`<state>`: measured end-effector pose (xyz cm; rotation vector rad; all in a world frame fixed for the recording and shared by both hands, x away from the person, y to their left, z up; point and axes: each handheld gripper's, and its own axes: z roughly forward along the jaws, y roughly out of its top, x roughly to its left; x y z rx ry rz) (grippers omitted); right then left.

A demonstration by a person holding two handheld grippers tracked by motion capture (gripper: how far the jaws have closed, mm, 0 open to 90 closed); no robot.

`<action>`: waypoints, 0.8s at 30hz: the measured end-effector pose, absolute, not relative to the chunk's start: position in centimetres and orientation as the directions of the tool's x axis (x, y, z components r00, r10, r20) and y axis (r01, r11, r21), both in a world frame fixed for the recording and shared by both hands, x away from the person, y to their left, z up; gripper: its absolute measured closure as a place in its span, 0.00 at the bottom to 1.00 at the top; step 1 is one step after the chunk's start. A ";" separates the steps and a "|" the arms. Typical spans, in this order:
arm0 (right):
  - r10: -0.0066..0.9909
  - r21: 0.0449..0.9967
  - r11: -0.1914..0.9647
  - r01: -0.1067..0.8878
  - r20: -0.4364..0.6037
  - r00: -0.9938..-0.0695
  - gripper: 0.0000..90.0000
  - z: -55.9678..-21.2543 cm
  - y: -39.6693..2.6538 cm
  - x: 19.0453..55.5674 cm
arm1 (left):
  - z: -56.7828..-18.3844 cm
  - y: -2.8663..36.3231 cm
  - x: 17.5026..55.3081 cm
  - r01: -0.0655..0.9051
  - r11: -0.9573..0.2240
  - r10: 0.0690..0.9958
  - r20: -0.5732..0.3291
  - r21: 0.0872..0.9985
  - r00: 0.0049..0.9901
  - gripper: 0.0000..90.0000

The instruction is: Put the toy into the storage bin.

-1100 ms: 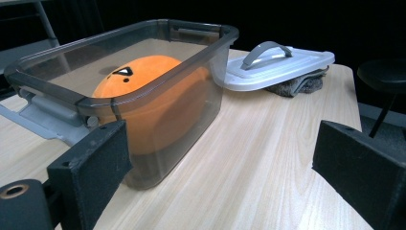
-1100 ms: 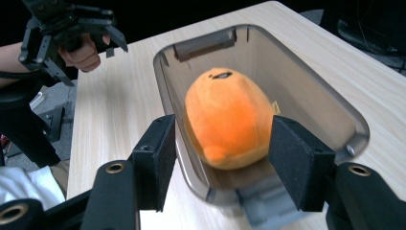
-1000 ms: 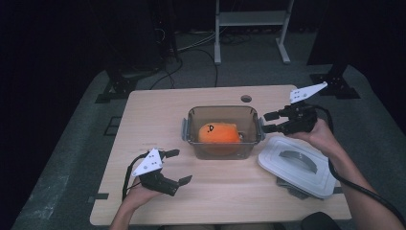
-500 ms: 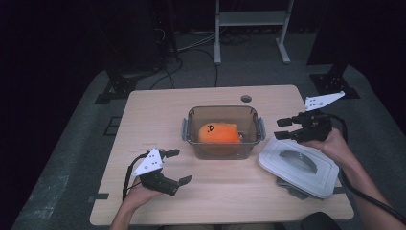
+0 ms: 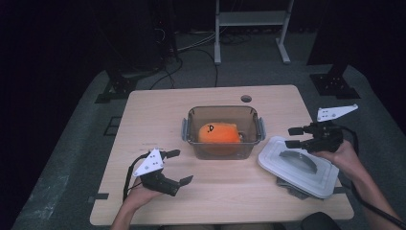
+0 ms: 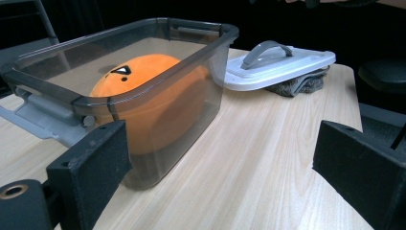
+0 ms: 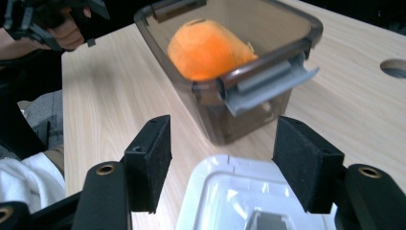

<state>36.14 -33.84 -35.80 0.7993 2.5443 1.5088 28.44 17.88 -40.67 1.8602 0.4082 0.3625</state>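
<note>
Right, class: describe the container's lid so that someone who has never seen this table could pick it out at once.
Start at the wooden table and find the smoky see-through tub in its middle, holding an orange plush toy. Just to the tub's right, near the table's front right corner, lies the lid, resting on a grey cloth. It is the one flat white piece, with a grey arched handle on top.
</note>
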 end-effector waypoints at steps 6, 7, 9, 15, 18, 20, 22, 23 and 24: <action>0.498 0.841 0.355 0.407 0.199 -0.844 0.39 -37.2 -35.0 35.4 | -40.7 17.9 28.4 0.102 -0.295 0.453 0.045 0.950 0.891 0.05; 0.501 0.841 0.352 0.411 0.201 -0.842 0.39 -37.5 -35.1 35.4 | -40.7 17.9 28.4 0.102 -0.295 0.453 0.045 0.950 0.891 0.05; 0.512 0.840 0.351 0.414 0.198 -0.836 0.39 -38.0 -35.4 35.2 | -40.7 18.0 28.4 0.101 -0.293 0.454 0.045 0.951 0.890 0.05; 0.536 0.841 0.332 0.428 0.206 -0.819 0.38 -39.5 -36.5 34.8 | -40.7 18.1 28.3 0.101 -0.294 0.457 0.047 0.950 0.888 0.05; 0.549 0.835 0.331 0.440 0.210 -0.809 0.38 -40.1 -36.9 34.6 | -40.6 18.1 28.3 0.102 -0.290 0.459 0.045 0.952 0.887 0.05; 0.555 0.833 0.332 0.443 0.207 -0.805 0.38 -40.5 -37.1 34.4 | -40.7 18.1 28.2 0.103 -0.292 0.459 0.045 0.951 0.887 0.05; 0.559 0.831 0.333 0.446 0.207 -0.803 0.37 -40.8 -37.2 34.4 | -40.7 18.1 28.3 0.103 -0.293 0.458 0.045 0.950 0.888 0.05; 0.562 0.830 0.333 0.447 0.206 -0.801 0.37 -41.0 -37.3 34.3 | -40.7 18.1 28.3 0.104 -0.293 0.458 0.044 0.951 0.888 0.05; 0.564 0.829 0.332 0.450 0.208 -0.799 0.37 -41.1 -37.3 34.3 | -40.7 18.0 28.3 0.104 -0.292 0.458 0.044 0.951 0.888 0.05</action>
